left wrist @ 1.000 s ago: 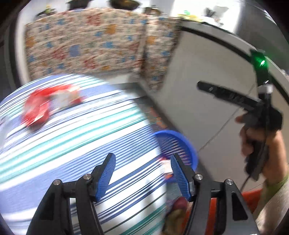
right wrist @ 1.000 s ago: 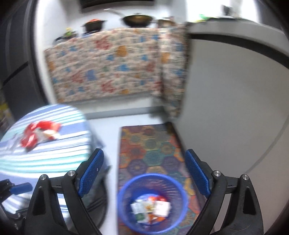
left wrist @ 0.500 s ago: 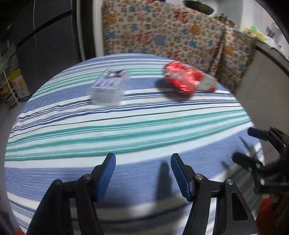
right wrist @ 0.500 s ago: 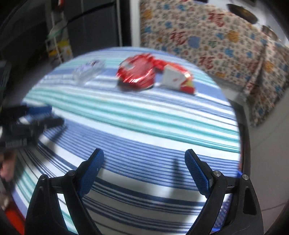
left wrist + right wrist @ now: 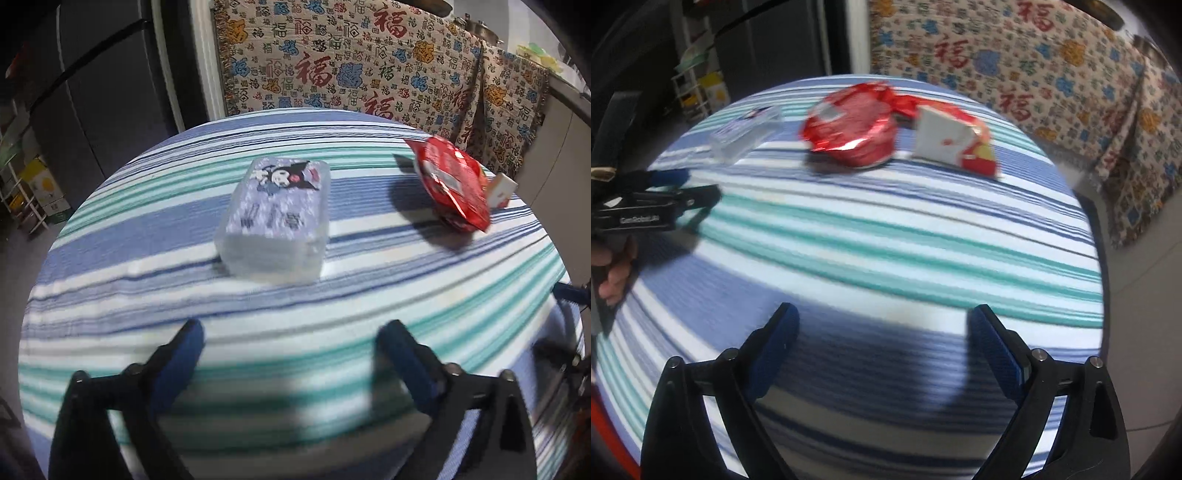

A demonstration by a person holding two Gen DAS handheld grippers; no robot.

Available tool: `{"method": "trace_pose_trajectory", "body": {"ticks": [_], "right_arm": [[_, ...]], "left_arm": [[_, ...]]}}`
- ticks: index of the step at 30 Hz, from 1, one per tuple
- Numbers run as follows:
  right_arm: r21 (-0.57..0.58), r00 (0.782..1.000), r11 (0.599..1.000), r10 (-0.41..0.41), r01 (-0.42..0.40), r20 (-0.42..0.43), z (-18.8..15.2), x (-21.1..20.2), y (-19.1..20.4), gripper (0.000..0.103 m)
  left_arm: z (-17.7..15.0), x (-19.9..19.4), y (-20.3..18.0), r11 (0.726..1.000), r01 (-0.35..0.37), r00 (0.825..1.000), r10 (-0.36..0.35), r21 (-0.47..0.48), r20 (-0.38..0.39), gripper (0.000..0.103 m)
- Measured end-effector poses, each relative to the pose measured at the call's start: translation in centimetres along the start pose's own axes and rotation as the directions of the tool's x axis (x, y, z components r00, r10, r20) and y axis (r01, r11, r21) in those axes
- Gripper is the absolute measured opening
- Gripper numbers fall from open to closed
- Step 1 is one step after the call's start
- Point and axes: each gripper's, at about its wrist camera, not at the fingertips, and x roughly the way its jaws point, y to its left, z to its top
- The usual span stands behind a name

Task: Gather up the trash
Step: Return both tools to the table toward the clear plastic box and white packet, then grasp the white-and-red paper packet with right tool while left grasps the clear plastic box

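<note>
Both claws have swung away from the blue basket on the floor, which is no longer in view, and now face the round counter (image 5: 110, 258) with its striped cloth. The left claw (image 5: 290, 343) is released and empty, and it has come nearer to the tissue pack (image 5: 275, 214), which stands straight ahead of it. The right claw (image 5: 882, 326) is also released and holds nothing. It points toward the red foil wrapper (image 5: 851, 125) and the white and red carton (image 5: 955, 138), which lie just beside each other at the far side of the counter. These two pieces look like the remaining trash, so I judge a new pick is starting, probably the wrapper first.
</note>
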Motion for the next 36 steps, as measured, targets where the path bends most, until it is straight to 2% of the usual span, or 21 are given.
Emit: {"method": "trace_pose_trajectory", "body": {"ticks": [3,7,9,11,12,15,18,20,21,22,23,24,25,26,28,30,33,36], "right_arm": [[0.034,1.000,0.999,-0.023,0.023,0.010,0.7,0.7,-2.5,0.098],[0.010,1.000,1.000,-0.005,0.005,-0.005,2.6,2.1,-5.3,0.099],[-0.009,1.000,1.000,-0.002,0.002,-0.018,3.9,3.0,-6.5,0.097],[-0.042,1.000,0.999,-0.020,0.020,-0.010,5.1,3.4,-7.2,0.091],[-0.077,0.999,0.996,-0.034,0.034,0.006,5.8,3.5,-7.3,0.085],[-0.158,0.999,0.987,-0.014,0.022,0.049,7.1,3.2,-7.1,0.084],[-0.184,0.996,0.983,0.024,-0.008,0.085,8.0,3.4,-6.6,0.084],[-0.218,0.996,0.976,0.012,0.009,0.094,8.4,3.9,-5.9,0.080],[-0.249,0.995,0.968,0.000,0.025,0.100,8.6,4.2,-5.5,0.072],[-0.266,0.995,0.964,0.000,0.028,0.105,8.6,4.2,-5.2,0.058],[-0.283,0.995,0.959,0.018,0.009,0.094,8.7,4.4,-4.9,0.049],[-0.286,0.997,0.958,0.029,-0.007,0.073,8.7,4.6,-4.7,0.031],[-0.287,0.998,0.958,0.031,-0.014,0.053,8.6,4.6,-4.4,0.024],[-0.282,0.999,0.959,0.033,-0.022,0.035,8.5,4.6,-4.4,0.021],[-0.231,0.997,0.970,0.074,-0.074,-0.010,8.1,3.7,-4.1,0.008],[-0.137,0.991,0.982,0.120,-0.127,-0.060,7.6,2.4,-3.9,0.007],[-0.045,0.983,0.989,0.136,-0.142,-0.123,6.0,0.5,-2.9,0.007],[0.038,0.970,0.979,0.201,-0.198,-0.137,4.6,-0.2,-1.8,0.008]], "left_arm": [[1.3,0.8,0.7,1.000,0.008,1.000,-0.008,0.014,0.000,0.103],[2.6,1.8,1.3,1.000,0.003,1.000,-0.003,0.007,0.005,0.103],[3.0,2.1,1.2,1.000,0.001,1.000,-0.001,0.010,0.006,0.103],[3.1,2.2,1.4,1.000,0.008,1.000,-0.008,0.006,0.005,0.103],[3.1,2.1,1.4,1.000,0.008,1.000,-0.008,0.006,0.005,0.103],[3.2,2.1,1.4,1.000,0.009,1.000,-0.009,0.006,0.004,0.103],[3.2,2.1,1.4,1.000,0.009,1.000,-0.009,0.006,0.004,0.103],[3.2,2.1,1.4,1.000,0.010,1.000,-0.010,0.005,0.004,0.103],[3.2,2.0,1.5,1.000,0.010,1.000,-0.010,0.005,0.004,0.103],[3.2,2.0,1.5,1.000,0.010,1.000,-0.010,0.005,0.004,0.103],[3.3,2.1,1.5,1.000,0.010,1.000,-0.010,0.005,0.004,0.103],[3.3,2.1,1.5,1.000,0.010,1.000,-0.010,0.006,0.004,0.103],[3.3,2.1,1.5,1.000,0.010,1.000,-0.010,0.005,0.003,0.103],[3.3,2.1,1.5,1.000,0.010,1.000,-0.010,0.006,0.004,0.103],[3.2,2.2,1.5,1.000,0.010,1.000,-0.010,0.006,0.005,0.103],[3.2,2.2,1.5,1.000,0.009,1.000,-0.009,0.006,0.006,0.103],[3.2,2.3,1.5,1.000,0.009,1.000,-0.009,0.007,0.007,0.103],[3.1,2.3,1.6,1.000,0.009,1.000,-0.009,0.006,0.008,0.103]]}}
